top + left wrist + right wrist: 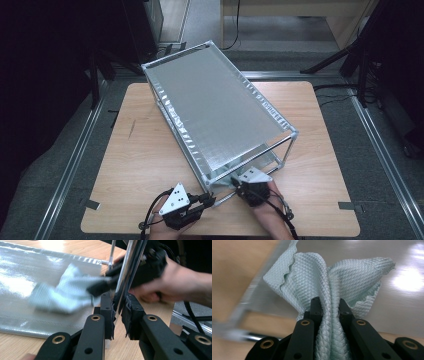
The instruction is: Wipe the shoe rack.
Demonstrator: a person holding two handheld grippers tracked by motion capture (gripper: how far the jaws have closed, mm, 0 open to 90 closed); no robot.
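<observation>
Now — left gripper (117,310): clamped on shiny chrome rack post (126,277) | right gripper (329,311): pinching pale-green waffle-weave cloth (324,275) — beside that post, over silvery shelf liner (17,282)

Both forearms came in low, side by side. Left gripper (117,312) clamped tight, right gripper (328,310) pinched shut too.

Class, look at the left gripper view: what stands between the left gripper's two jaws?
A shiny metal post of the rack stands between them; the left gripper is shut on it. Behind it, the right gripper holds a pale green cloth.
</observation>
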